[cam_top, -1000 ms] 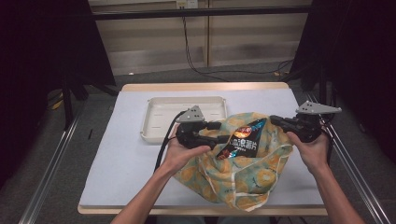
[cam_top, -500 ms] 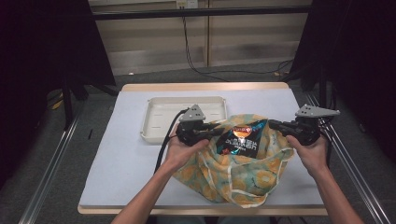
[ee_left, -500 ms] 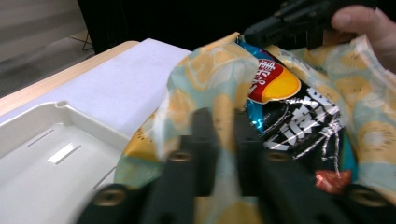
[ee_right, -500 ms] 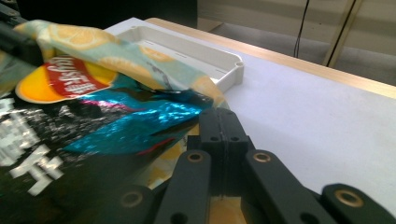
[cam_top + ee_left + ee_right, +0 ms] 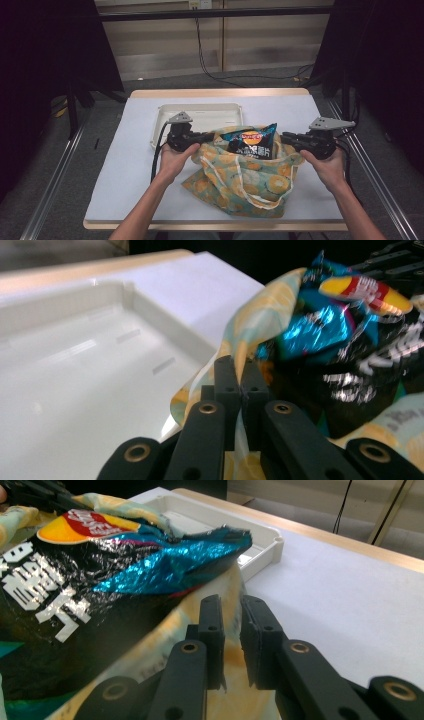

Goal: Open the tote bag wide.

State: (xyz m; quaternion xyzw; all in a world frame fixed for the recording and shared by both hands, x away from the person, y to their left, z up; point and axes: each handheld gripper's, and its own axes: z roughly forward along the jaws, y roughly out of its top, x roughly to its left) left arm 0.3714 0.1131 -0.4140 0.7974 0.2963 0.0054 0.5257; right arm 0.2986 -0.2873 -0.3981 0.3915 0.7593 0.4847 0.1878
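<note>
I see the cloth bag, yellow-and-teal print, sitting front-centre on the white table cover, mouth facing up and pulled wide between the two grippers. Chip packet, black and blue foil with a red-yellow logo, stands in the bag mouth, top half sticking out above the rim.

Left gripper: at the bag's left rim. In the left gripper view the jaws are clamped together with the bag's edge fabric pinched between the pads. They have just been closing, cloth between them. Chip packet is just beside the jaws, not touched.

Right gripper: at the bag's right rim. In the right gripper view the jaws stand narrow with a slim gap, bag fabric running up between them and lying against the left pad. The jaws have just been opening a little, cloth still in the gap. I can't tell whether the right pad presses on the cloth.

Both hands hold the gripper bodies at about rim height, cables trailing off toward the table edges.

White tray sits behind the bag toward the back-left, bag rim just beside its near corner. Table edge is bare wood at the back.
</note>
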